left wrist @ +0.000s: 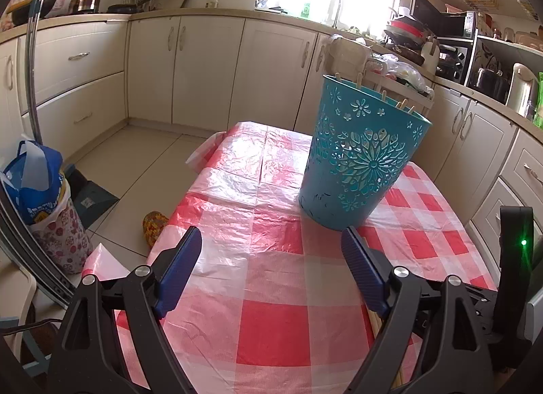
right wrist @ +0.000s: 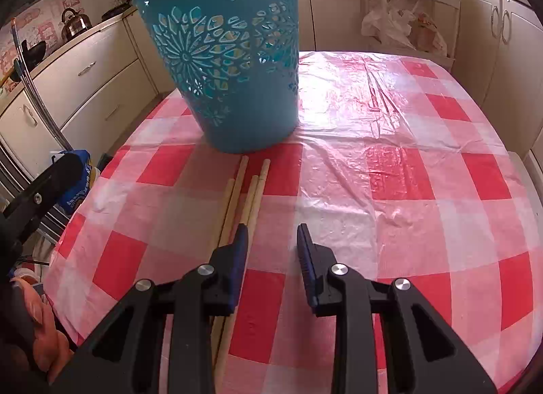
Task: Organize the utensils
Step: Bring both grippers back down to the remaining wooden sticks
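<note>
On the checked tablecloth (right wrist: 390, 173), toward the far edge, stands the teal basket (right wrist: 234, 64), upright, several wooden sticks already poking above its rim. Loose chopsticks (right wrist: 253, 190) lie on the table just in front of the basket's base, four or so, side by side, tips nearly touching it.

Step in hand, as I judge it: picking the next stick to drop in. Right gripper (right wrist: 269, 236) sits low over the cloth, jaws part-way apart, nothing between them; its left finger overlaps the nearest stick. Next move calls for shifting left to straddle one stick. Left gripper (left wrist: 268, 251) spread wide, empty, sticks glimpsed behind its right finger.
</note>
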`<action>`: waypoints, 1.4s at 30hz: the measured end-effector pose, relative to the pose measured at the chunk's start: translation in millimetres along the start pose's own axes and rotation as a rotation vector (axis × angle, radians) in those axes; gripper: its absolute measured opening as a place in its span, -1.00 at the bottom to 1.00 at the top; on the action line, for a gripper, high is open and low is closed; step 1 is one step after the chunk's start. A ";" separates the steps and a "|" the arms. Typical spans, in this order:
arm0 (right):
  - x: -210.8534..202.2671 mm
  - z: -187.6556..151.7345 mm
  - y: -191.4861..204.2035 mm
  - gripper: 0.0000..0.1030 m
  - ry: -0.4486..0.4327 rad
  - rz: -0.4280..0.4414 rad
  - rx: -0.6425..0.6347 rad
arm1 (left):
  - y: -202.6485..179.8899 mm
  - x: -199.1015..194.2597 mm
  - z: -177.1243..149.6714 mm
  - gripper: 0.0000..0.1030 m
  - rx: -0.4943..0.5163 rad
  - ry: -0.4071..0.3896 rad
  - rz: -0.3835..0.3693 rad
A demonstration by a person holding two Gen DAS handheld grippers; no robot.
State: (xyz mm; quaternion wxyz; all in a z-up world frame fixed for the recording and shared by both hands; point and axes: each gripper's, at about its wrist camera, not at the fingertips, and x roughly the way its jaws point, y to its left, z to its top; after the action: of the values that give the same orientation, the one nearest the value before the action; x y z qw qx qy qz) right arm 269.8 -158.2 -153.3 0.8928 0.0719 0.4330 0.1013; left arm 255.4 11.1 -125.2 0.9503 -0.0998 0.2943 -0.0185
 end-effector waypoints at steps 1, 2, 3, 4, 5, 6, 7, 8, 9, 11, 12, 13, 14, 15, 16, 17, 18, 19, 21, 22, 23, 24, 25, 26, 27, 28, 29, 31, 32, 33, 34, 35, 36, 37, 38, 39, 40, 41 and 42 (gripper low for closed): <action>-0.2 0.5 -0.1 -0.41 -0.001 0.001 0.000 | -0.2 0.5 0.0 0.56 0.000 0.001 0.001; -0.2 0.4 -0.1 -0.41 -0.002 0.002 0.000 | -0.8 0.7 -0.3 0.56 0.001 0.001 0.002; -0.4 0.4 -0.1 -0.41 -0.003 0.003 0.002 | -1.1 0.5 -0.4 0.56 0.004 0.002 0.003; -0.5 0.4 0.0 -0.41 -0.003 0.005 0.004 | -1.3 0.5 -0.5 0.56 0.006 0.003 0.004; -0.5 0.3 0.2 -0.41 -0.004 0.008 0.006 | -1.3 0.8 -0.8 0.56 0.008 0.004 0.004; -0.4 0.1 0.1 -0.41 -0.005 0.010 0.007 | -1.6 1.2 -1.1 0.56 0.010 0.006 0.004; -0.6 0.0 0.3 -0.41 -0.006 0.009 0.004 | -1.6 1.5 -1.5 0.56 0.010 0.009 0.004; -0.9 -0.1 1.1 -0.41 -0.006 -0.008 -0.007 | -2.4 2.7 -1.7 0.56 0.011 0.012 0.004; -1.4 0.7 1.1 -0.41 -0.007 -0.027 -0.015 | -2.5 3.3 -2.3 0.56 0.011 0.016 0.005; -1.6 1.5 -4.1 -0.45 0.004 -0.050 -0.009 | -2.6 4.8 -3.5 0.57 0.010 0.025 0.006; -2.5 1.3 -7.5 -0.45 0.005 -0.052 0.003 | -2.1 5.3 -4.5 0.57 0.009 0.029 0.006; -4.0 1.5 -11.2 -0.45 0.005 -0.042 0.021 | -1.5 6.0 -5.7 0.57 0.007 0.034 0.007; -6.7 1.8 -14.8 -0.45 -0.004 -0.009 0.047 | -1.4 6.9 -6.7 0.57 0.006 0.038 0.008; -8.7 2.2 -16.1 -0.45 -0.014 0.011 0.054 | -1.1 8.2 -8.1 0.57 0.004 0.045 0.009; -9.4 2.7 -15.0 -0.45 -0.018 0.017 0.049 | -0.9 9.4 -9.2 0.57 0.001 0.052 0.010; -8.6 2.8 -13.4 -0.45 -0.016 0.025 0.042 | -1.4 10.6 -10.3 0.57 -0.001 0.058 0.010; -6.6 2.5 -12.0 -0.45 -0.011 0.047 0.043 | -1.8 11.6 -11.3 0.57 -0.003 0.065 0.011; -5.3 2.5 -11.5 -0.45 -0.007 0.055 0.041 | -2.8 12.1 -12.3 0.57 -0.001 0.069 0.010; -2.1 1.3 -7.7 -0.45 -0.004 0.032 0.016 | -5.9 12.5 -14.0 0.57 0.011 0.073 0.009; -1.9 1.1 -6.0 -0.45 -0.004 0.024 0.004 | -8.0 13.0 -14.8 0.57 0.018 0.076 0.008; -2.2 1.4 -5.0 -0.45 0.000 0.018 -0.006 | -10.1 13.7 -14.5 0.57 0.025 0.082 0.004; -1.5 1.4 -5.2 -0.45 0.002 0.020 -0.008 | -12.7 15.1 -15.2 0.57 0.032 0.091 -0.003; -1.3 1.5 -6.9 -0.45 0.002 0.033 0.003 | -15.9 16.6 -15.9 0.57 0.041 0.100 -0.009; -1.3 1.9 -10.5 -0.45 0.002 0.067 0.030 | -18.3 17.2 -16.4 0.57 0.047 0.103 -0.012; -0.8 2.3 -12.1 -0.45 0.003 0.088 0.043 | -21.1 18.3 -17.3 0.57 0.054 0.107 -0.014; -0.2 2.4 -11.0 -0.45 0.002 0.085 0.034 | -22.9 19.5 -18.0 0.57 0.055 0.112 -0.014; 0.5 2.8 -8.7 -0.45 0.002 0.080 0.017 | -24.5 20.8 -18.5 0.57 0.054 0.118 -0.014; 1.7 3.7 -6.0 -0.45 0.007 0.101 0.003 | -26.5 23.7 -19.0 0.57 0.052 0.133 -0.013; 2.1 4.1 -3.8 -0.45 0.011 0.093 -0.013 | -27.0 24.7 -18.8 0.57 0.052 0.136 -0.012; 2.3 4.7 -1.4 -0.46 0.016 0.079 -0.037 | -28.5 26.6 -18.8 0.57 0.055 0.144 -0.012; 1.8 5.3 2.4 -0.46 0.021 0.049 -0.072 | -30.4 28.6 -18.7 0.57 0.059 0.153 -0.013; 1.5 5.6 3.7 -0.46 0.026 0.029 -0.086 | -32.7 30.5 -18.2 0.57 0.064 0.160 -0.014; 1.8 5.4 2.0 -0.53 0.043 0.020 -0.096 | -35.3 32.1 -18.1 0.57 0.070 0.166 -0.015; 0.4 4.5 0.0 -0.57 0.046 0.010 -0.107 | -38.9 34.3 -18.2 0.57 0.080 0.175 -0.017; -1.7 2.6 -2.8 -0.60 0.046 -0.009 -0.123 | -42.7 36.7 -18.6 0.57 0.090 0.185 -0.020; -3.7 0.8 -5.9 -0.60 0.046 -0.013 -0.126 | -47.6 39.9 -19.7 0.57 0.105 0.199 -0.021; -5.6 -0.8 -10.4 -0.60 0.046 -0.009 -0.120 | -52.7 43.4 -21.5 0.57 0.119 0.212 -0.018; -7.6 -2.2 -14.8 -0.60 0.044 -0.009 -0.114 | -56.2 46.9 -23.3 0.57 0.133 0.226 -0.014; -9.2 -3.5 -18.3 -0.62 0.041 -0.008 -0.111 | -60.3 50.8 -25.4 0.57 0.147 0.243 -0.007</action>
State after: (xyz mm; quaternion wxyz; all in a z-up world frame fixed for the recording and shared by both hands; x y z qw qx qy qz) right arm 263.6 -178.1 -152.4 0.8866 0.0187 0.4454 0.1232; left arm 284.5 -57.3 -161.8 0.9124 -0.0282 0.4046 -0.0554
